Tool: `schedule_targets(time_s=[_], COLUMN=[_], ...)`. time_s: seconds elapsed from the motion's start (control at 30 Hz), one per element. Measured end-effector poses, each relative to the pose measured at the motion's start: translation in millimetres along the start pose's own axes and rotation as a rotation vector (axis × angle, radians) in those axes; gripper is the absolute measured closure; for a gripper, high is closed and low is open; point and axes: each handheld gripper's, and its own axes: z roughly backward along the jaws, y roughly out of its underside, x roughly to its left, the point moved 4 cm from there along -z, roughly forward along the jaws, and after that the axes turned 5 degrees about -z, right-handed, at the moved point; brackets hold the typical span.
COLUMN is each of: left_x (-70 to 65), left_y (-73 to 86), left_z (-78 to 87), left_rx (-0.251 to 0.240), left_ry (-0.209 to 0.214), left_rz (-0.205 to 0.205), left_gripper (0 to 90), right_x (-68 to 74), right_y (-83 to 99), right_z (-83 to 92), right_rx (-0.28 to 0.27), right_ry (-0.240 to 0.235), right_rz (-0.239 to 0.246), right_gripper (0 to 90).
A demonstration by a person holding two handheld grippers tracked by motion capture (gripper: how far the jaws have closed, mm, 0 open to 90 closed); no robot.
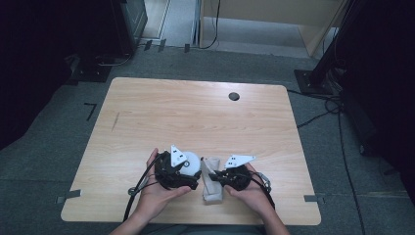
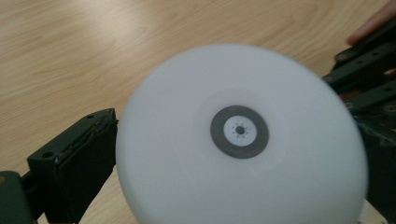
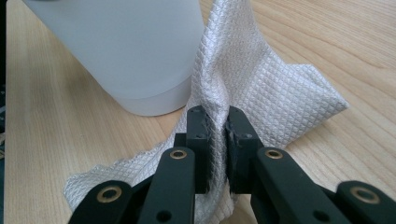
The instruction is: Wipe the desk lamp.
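With the left gripper (image 2: 233,154) spread wide around the white cup (image 2: 240,135), the cup could be toppled while the waffle-weave cloth (image 3: 261,79) is pinched by the right gripper (image 3: 217,126) just beside it.

The setting is a lab or test room arranged for recording, not a home. A single light wooden table (image 1: 195,117) with a round cable hole (image 1: 234,96) stands alone on grey carpet (image 1: 44,147). Tape marks (image 1: 67,197) sit on the carpet at the table's near corners, and a dark mark (image 1: 90,110) lies to its left. Black stand feet (image 1: 313,81) are planted on the floor at both far sides, with loose cables (image 1: 320,116) trailing across the carpet on the right. Dark equipment (image 1: 129,19) occupies the far left, and pale wooden furniture (image 1: 274,12) runs along the back.
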Motion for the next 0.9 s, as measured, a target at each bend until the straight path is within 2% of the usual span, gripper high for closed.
schedule_targets(time_s=[0.13,0.23,0.27,0.3,0.33,0.37,0.43,0.53,0.57,0.67,0.9], left_x=[0.1,-0.1,-0.7,-0.4,-0.1,0.6,3.4,6.5,6.2,7.9,9.3], left_y=[-0.2,1.7,2.1,2.3,2.4,2.5,2.3,2.8,3.3,3.5,5.8], left_z=[-0.5,-3.1,-3.1,-3.1,-3.3,-3.3,-2.8,-3.3,-4.2,-6.2,-8.2], left_rx=[-0.017,-0.008,-0.019,-0.023,-0.027,-0.027,-0.022,-0.039,-0.057,-0.086,-0.141], left_ry=[-0.049,-0.040,-0.021,-0.020,-0.007,0.016,0.039,0.099,0.131,0.196,0.374], left_rz=[0.020,0.005,-0.002,-0.008,-0.019,-0.042,-0.054,-0.102,-0.133,-0.183,-0.330], left_gripper=[0.0,0.4,5.0,8.4,8.5,8.6,8.7,8.8,8.9,8.9,9.0], right_x=[-0.5,-0.4,-0.4,-0.4,-0.4,-0.5,-0.9,-2.2,-2.2,-1.5,8.4], right_y=[0.6,0.7,0.7,0.7,0.6,0.6,0.4,0.1,0.0,-0.3,-7.7], right_z=[-0.7,-1.2,-1.2,-1.0,-0.8,-0.6,0.1,0.8,0.9,1.2,4.5], right_rx=[0.002,0.005,0.005,0.006,0.005,0.004,0.004,-0.003,-0.004,-0.009,-0.071], right_ry=[0.003,0.004,0.005,0.006,0.007,0.008,0.008,0.014,0.014,0.014,-0.047], right_rz=[0.001,0.004,0.005,0.006,0.005,0.005,0.004,0.003,0.003,0.003,0.000], right_gripper=[82.0,82.1,82.0,82.0,82.0,82.0,82.0,82.0,82.0,82.0,82.4])
